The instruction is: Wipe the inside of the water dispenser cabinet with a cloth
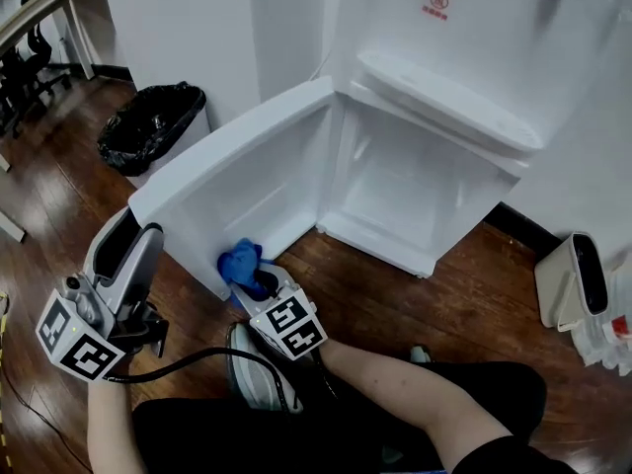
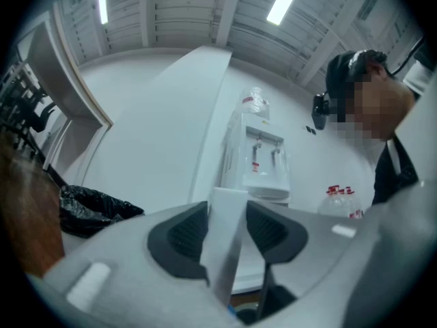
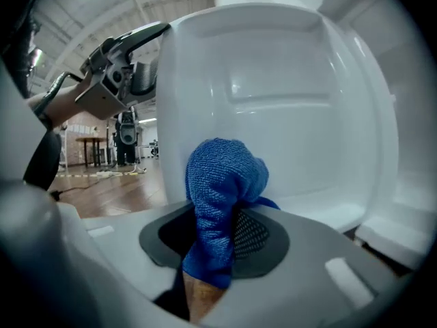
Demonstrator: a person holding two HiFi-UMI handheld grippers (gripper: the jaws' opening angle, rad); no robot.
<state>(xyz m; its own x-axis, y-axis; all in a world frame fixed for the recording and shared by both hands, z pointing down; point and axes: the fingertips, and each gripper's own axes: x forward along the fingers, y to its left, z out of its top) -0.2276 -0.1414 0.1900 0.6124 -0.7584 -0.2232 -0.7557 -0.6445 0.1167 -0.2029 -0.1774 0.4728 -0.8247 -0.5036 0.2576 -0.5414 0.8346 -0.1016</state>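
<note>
The water dispenser's lower cabinet (image 1: 415,186) stands open, its white door (image 1: 247,166) swung out to the left. My left gripper (image 1: 131,227) is at the door's outer corner, and in the left gripper view (image 2: 227,238) its pads are shut on the door's thin edge (image 2: 229,200). My right gripper (image 1: 259,282) is shut on a bunched blue cloth (image 1: 239,262), which sits against the lower inner face of the door. In the right gripper view the cloth (image 3: 222,183) sticks up from the jaws (image 3: 217,234), before the door's moulded inner panel (image 3: 273,101).
A bin with a black bag (image 1: 153,121) stands left of the dispenser. At the right, a small white appliance (image 1: 573,284) and bottles (image 1: 617,334) sit on the wooden floor (image 1: 395,294). The person's shoe (image 1: 259,368) and a black cable (image 1: 188,363) lie under the right gripper.
</note>
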